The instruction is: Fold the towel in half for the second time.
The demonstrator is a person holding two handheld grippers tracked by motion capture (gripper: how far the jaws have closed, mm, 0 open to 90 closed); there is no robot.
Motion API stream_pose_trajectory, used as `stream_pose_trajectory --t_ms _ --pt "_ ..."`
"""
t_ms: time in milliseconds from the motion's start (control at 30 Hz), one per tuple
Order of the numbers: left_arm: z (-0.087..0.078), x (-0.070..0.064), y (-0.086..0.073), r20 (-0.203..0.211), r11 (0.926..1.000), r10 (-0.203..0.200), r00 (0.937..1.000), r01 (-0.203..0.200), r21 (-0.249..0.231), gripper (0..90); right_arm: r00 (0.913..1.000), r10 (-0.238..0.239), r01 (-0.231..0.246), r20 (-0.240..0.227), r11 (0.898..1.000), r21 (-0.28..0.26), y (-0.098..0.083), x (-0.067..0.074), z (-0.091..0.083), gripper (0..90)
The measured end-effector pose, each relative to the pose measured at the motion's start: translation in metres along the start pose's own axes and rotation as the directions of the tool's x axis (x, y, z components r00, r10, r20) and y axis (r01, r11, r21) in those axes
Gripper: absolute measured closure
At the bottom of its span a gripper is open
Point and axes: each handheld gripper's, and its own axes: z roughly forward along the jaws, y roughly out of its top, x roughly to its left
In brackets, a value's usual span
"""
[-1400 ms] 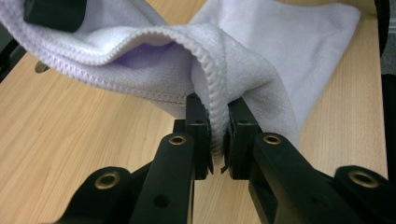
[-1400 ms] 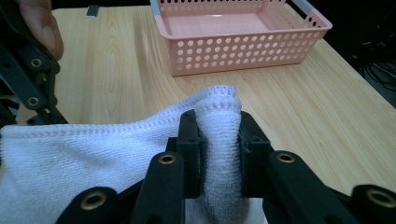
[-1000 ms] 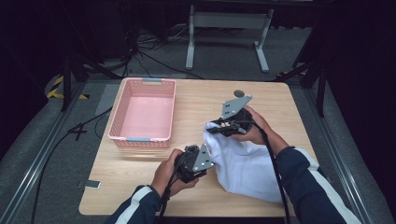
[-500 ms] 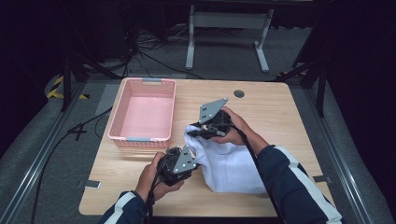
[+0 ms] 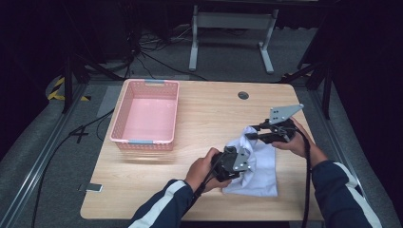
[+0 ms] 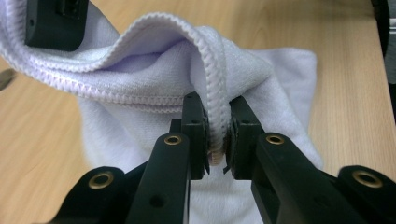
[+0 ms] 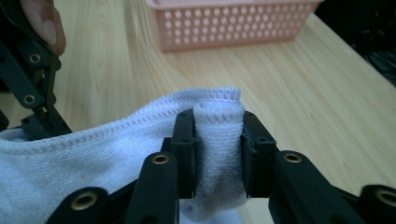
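Right now I have the towel pinched at two points, low and right of centre in the high view, on the right half of the tabletop. My left claw is clamped on a stitched hem, the fold standing upright between its jaws. My right claw holds a bunched corner; its jaws have just been easing apart a little, yet the cloth is wedged between them and both pads press on it. In the high view the left claw sits at the towel's near-left edge and the right claw at its far edge, with the cloth draped slack between them and its lower part lying on the wood.

I judge this as the middle of a fold or a carry: the towel is gathered, not flat. The pink basket sits empty in the upper left, well apart from the cloth. Next I would need to keep both grips firm, lift evenly so the hem doesn't slip, and watch that right corner, which looks loosely bunched.
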Motion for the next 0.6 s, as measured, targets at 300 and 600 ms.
stream_pose_trajectory --t_ms 300,600 --pt "0.02 -0.005 0.003 0.06 0.9989 -0.044 0.9972 0.045 -0.012 54.2 0.996 0.069 -0.072 0.056 0.996 0.055 -0.061 -0.002 -0.037 58.0" --pt "-0.024 -0.007 -0.05 0.076 0.9818 -0.184 0.9799 0.187 -0.032 41.3 0.9748 0.158 -0.175 0.157 0.98 0.099 -0.106 0.008 -0.067 46.5"
